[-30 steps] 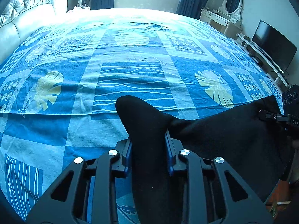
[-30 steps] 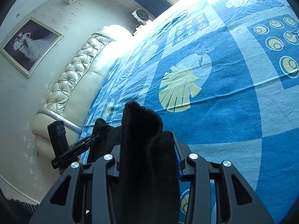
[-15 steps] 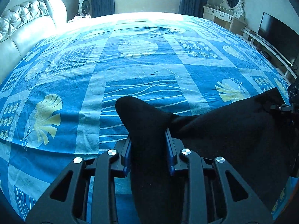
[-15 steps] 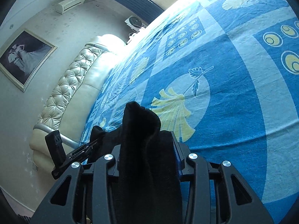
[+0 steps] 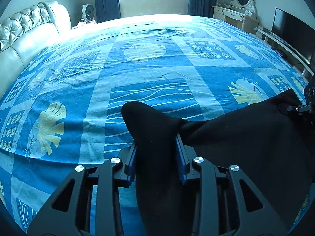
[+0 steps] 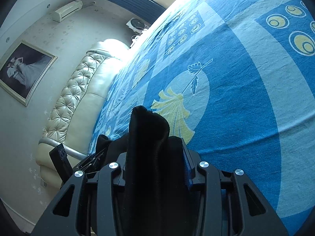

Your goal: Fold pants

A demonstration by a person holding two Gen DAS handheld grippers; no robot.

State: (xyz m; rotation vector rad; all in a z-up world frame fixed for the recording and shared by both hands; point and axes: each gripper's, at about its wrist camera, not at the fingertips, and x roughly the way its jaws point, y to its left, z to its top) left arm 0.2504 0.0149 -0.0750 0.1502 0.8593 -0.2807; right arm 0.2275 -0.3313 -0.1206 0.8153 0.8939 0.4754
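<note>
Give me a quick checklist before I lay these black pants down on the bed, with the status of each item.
1. Left tool has cloth between its fingers: ok, a bunch of the black pants fills the gap, though the jaws are opening.
2. Right tool grips cloth: ok, a thick fold sits between its fingers.
3. Cloth spans between both tools: ok, it runs across without a visible twist.
4. Blue bedspread ahead is free of objects: ok, only light wrinkles.
5. Pant legs hanging straight below: cannot tell, hidden.
6. Which pants edge is held: cannot tell.
</note>
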